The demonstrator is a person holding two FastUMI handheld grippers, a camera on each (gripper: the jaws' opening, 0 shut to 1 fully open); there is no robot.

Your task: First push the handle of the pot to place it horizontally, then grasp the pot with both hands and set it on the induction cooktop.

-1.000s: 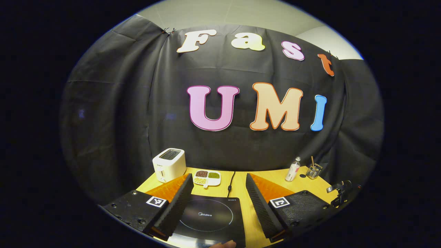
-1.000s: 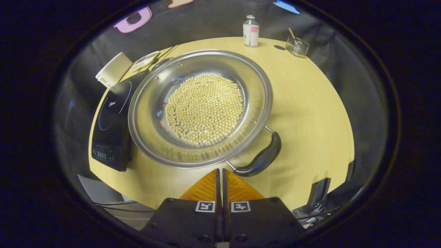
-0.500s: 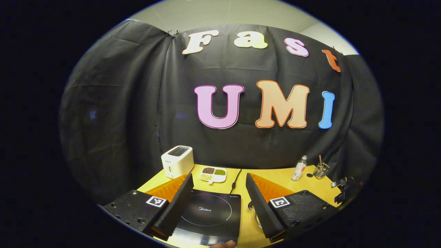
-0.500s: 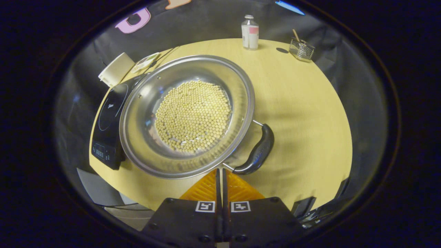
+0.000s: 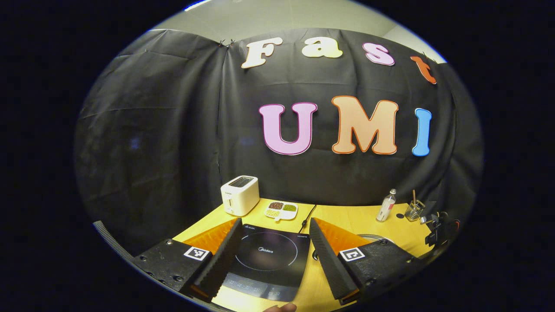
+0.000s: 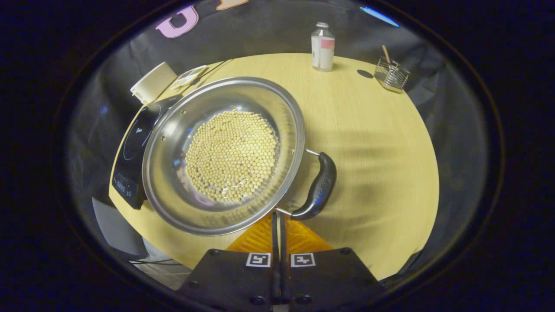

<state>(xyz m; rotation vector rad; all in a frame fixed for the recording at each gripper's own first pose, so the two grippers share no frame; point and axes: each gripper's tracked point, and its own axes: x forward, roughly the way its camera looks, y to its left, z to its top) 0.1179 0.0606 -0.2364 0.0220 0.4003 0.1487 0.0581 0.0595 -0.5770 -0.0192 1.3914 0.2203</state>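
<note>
A steel pot holding pale round beans stands on the wooden table, its left rim overlapping the black induction cooktop. Its dark handle sticks out on the right side. My right gripper is shut with nothing in it, its tips just below the pot's near rim, beside the handle's lower end. In the left gripper view, my left gripper is open above the near part of the cooktop, with nothing between its fingers. A sliver of the pot's rim shows behind the right finger.
A white toaster and a divided dish of beans stand behind the cooktop, with a cord running between them. A small bottle and a wire holder sit at the table's far right. Bare wood lies right of the pot.
The pot has turned, its handle swinging from a slant toward the side. The right gripper stayed shut by the handle's end. The left gripper drew back and leftward, showing more cooktop.
</note>
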